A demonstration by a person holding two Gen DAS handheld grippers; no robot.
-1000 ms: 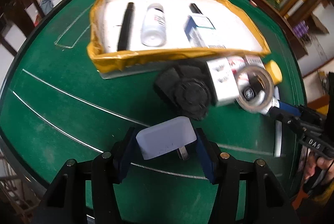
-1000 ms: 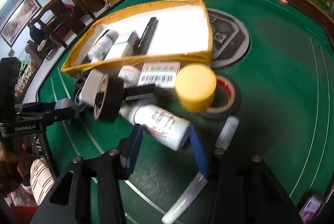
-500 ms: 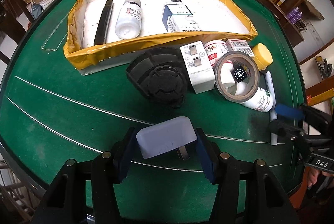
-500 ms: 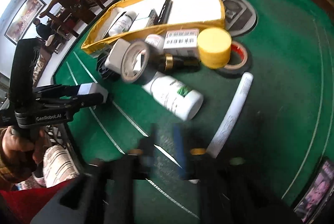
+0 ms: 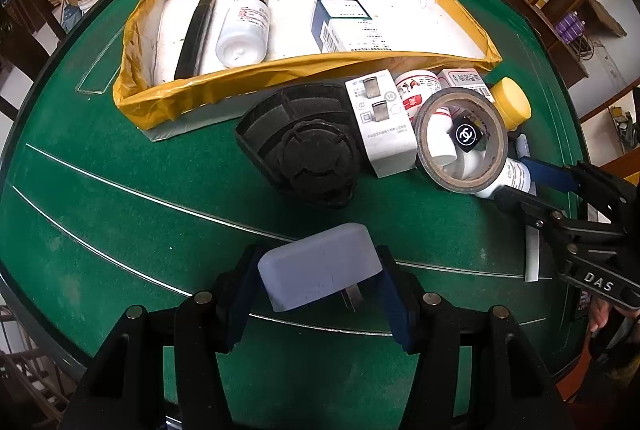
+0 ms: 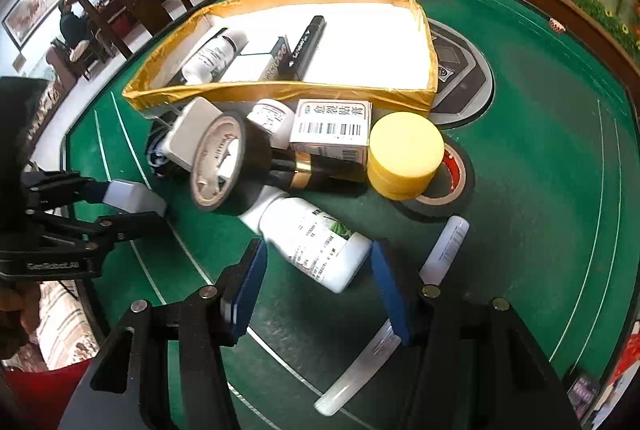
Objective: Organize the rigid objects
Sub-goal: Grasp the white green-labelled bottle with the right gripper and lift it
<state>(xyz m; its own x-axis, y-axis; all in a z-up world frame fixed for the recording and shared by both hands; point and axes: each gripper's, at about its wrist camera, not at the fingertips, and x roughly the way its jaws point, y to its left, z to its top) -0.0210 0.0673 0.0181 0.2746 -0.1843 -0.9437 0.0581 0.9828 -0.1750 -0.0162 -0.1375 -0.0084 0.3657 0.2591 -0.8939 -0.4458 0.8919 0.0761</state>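
Plug adapter (image 5: 320, 266) clamped between pads of left gripper (image 5: 318, 294), lifted above green table (image 5: 120, 213), probably for yellow-edged tray (image 5: 168, 101) beyond. Right gripper (image 6: 316, 282) just opened, jaws apart around lying white bottle (image 6: 316, 244), not pressing it, likely to seize next

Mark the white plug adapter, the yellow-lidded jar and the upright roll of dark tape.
white plug adapter (image 5: 320, 266), left wrist view, on its pale top face.
yellow-lidded jar (image 6: 405, 143), right wrist view, on the lid's flat top.
upright roll of dark tape (image 6: 256, 149), right wrist view, on its black outer band.
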